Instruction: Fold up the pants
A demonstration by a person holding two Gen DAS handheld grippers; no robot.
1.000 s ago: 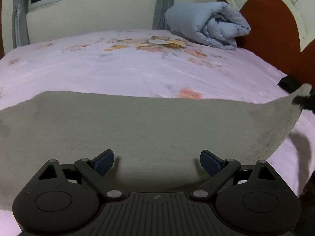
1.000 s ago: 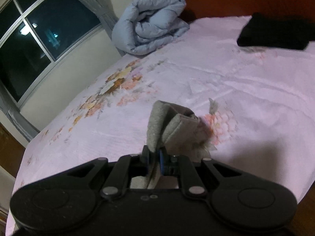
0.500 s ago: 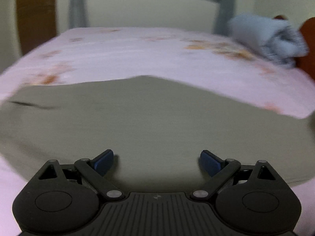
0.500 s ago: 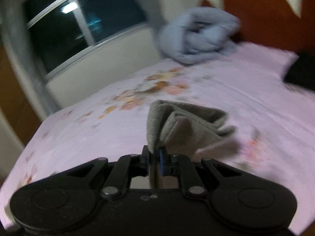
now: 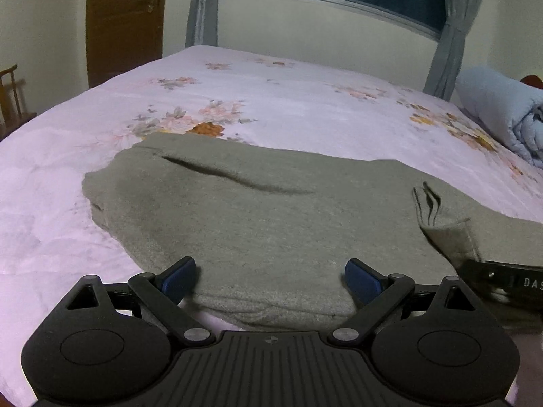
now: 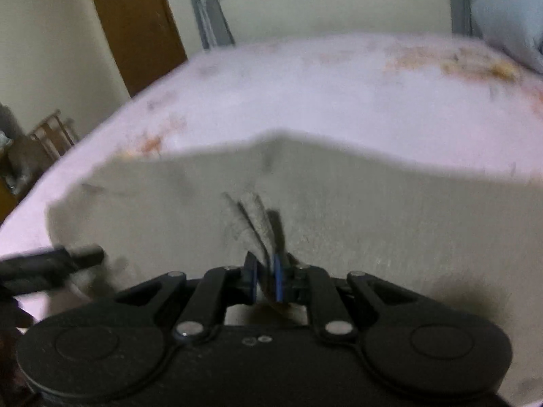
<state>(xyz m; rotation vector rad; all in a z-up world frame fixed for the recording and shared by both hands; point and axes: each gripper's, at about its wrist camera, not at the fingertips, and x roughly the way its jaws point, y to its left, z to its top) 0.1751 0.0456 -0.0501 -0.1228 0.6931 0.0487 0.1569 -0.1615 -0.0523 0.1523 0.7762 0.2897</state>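
Note:
Grey pants (image 5: 258,217) lie spread on the pink floral bed (image 5: 278,101), waist end with a pocket slit toward the far left. My left gripper (image 5: 270,279) is open, its blue pads on either side of the near edge of the pants. My right gripper (image 6: 265,276) is shut on a bunched end of the pants (image 6: 254,224) and holds it over the spread part; this held end also shows at the right of the left wrist view (image 5: 441,227). The right wrist view is blurred.
A rolled light-blue duvet (image 5: 502,108) lies at the bed's far right. A window with grey curtains (image 5: 451,27) and a brown door (image 5: 125,20) stand behind the bed. A wooden chair (image 6: 51,135) is off the bed's left side.
Both grippers have swung left toward the waist end. The right gripper has carried the held end of the pants over the spread part. The left gripper stays open.

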